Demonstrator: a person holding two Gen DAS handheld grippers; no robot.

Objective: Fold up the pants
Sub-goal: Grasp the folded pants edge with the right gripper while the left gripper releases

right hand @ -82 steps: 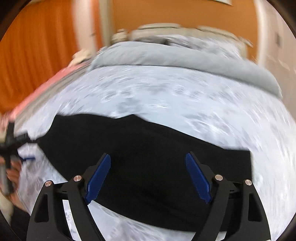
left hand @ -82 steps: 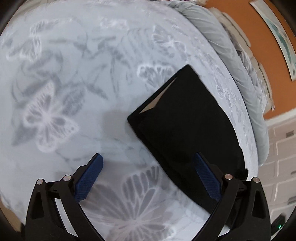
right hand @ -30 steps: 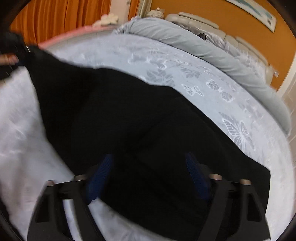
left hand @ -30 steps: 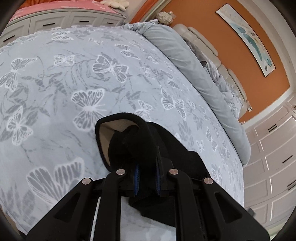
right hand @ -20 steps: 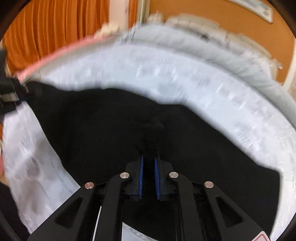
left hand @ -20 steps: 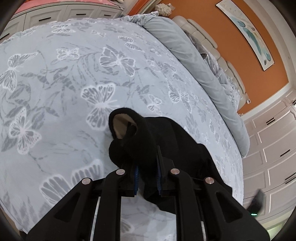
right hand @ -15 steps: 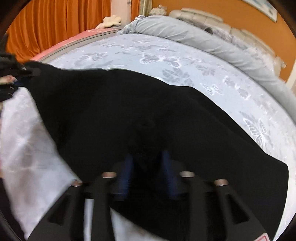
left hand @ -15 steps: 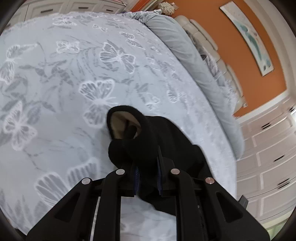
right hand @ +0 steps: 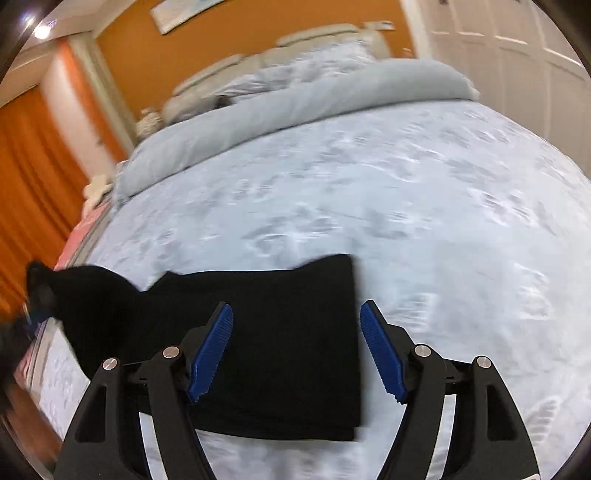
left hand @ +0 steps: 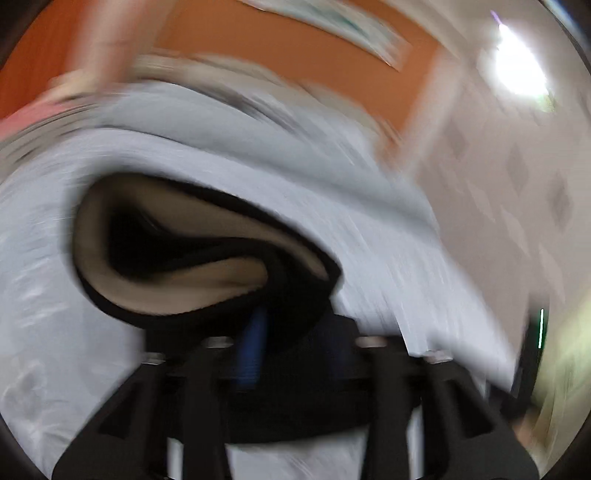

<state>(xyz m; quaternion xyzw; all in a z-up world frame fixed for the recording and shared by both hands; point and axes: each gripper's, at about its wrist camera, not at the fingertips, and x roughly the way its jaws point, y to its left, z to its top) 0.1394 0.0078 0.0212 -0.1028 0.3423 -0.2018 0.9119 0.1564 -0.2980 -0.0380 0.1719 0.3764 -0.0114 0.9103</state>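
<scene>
And the right claw has let go, fingers now spread wide above the black pants lying on the bed. The left claw keeps one end pinched and lifted, swinging fast, so a fold looks underway.

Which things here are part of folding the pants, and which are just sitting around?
Part of the job:
black pants
left gripper, shut on the pants' cuff
right gripper, open above them
butterfly bedspread, the folding surface

Just there:
grey duvet
orange curtain
wall picture
</scene>
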